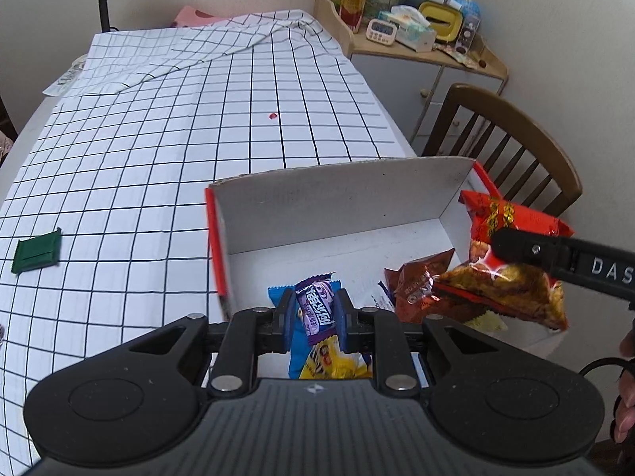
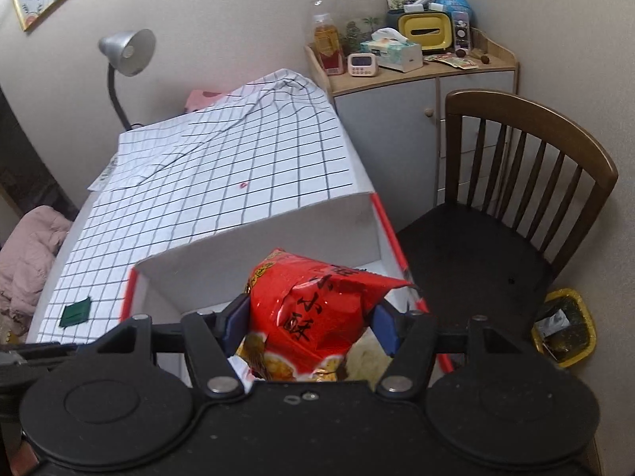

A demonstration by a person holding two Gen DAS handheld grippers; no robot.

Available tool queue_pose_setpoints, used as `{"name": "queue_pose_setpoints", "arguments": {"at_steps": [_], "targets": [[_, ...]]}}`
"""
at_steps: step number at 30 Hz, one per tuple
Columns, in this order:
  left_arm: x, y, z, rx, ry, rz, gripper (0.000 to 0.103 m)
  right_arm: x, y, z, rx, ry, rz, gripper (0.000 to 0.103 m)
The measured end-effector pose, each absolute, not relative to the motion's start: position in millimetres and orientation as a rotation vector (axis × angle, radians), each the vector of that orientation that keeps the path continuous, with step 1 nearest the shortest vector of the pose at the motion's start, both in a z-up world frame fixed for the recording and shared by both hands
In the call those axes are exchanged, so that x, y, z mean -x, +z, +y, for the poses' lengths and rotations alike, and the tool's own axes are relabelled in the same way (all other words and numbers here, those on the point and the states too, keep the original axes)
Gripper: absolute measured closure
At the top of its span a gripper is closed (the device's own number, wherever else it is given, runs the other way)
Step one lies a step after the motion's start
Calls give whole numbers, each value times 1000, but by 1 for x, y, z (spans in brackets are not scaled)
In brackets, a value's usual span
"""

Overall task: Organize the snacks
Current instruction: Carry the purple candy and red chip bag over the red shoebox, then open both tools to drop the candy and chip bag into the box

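A: Starting at the left, what lies on the bench?

B: A small flat green ribbed plastic piece (image 1: 36,254) lies alone on the white black-grid tablecloth (image 1: 158,150), well apart from the box.

A: And the box?

B: An open white cardboard box with red edges (image 1: 337,202) stands at the near right end of the bench. Over its near left part, the left hand-held gripper (image 1: 315,313) has its blue pads pressed against a purple-and-white candy wrapper (image 1: 314,304). Beneath that lie a blue packet (image 1: 298,341) and a yellow packet (image 1: 337,361).

A: Further right?

B: A brown crinkled foil snack bag (image 1: 418,285) lies on the box floor. Above it, the right hand-held gripper (image 2: 310,323) clamps a large red-and-gold glossy snack bag (image 2: 313,309), held in the air over the box's right side.

A: Beyond the bench?

B: A dark wooden spindle-back chair (image 2: 532,182) stands just beside the box's right side.
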State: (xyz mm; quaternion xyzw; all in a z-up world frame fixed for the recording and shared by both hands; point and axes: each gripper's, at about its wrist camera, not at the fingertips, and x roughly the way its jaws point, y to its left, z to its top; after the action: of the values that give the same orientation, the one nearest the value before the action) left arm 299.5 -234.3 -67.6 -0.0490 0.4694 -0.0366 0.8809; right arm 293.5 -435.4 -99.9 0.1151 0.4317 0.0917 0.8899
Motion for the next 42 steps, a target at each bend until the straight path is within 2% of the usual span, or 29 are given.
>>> {"name": "queue_pose_setpoints", "arguments": {"at_steps": [25, 28, 34, 42], "targets": [[-341, -119, -256, 48, -63, 1118, 83, -331, -136, -433, -209, 212, 1031, 38], [-340, -119, -255, 56, -59, 1126, 83, -329, -134, -434, -207, 213, 1028, 37], [-334, -114, -251, 90, -58, 1124, 78, -322, -127, -435, -199, 218, 1009, 29], [-314, -93, -243, 119, -71, 1073, 74, -303, -112, -439, -202, 253, 979, 28]]}}
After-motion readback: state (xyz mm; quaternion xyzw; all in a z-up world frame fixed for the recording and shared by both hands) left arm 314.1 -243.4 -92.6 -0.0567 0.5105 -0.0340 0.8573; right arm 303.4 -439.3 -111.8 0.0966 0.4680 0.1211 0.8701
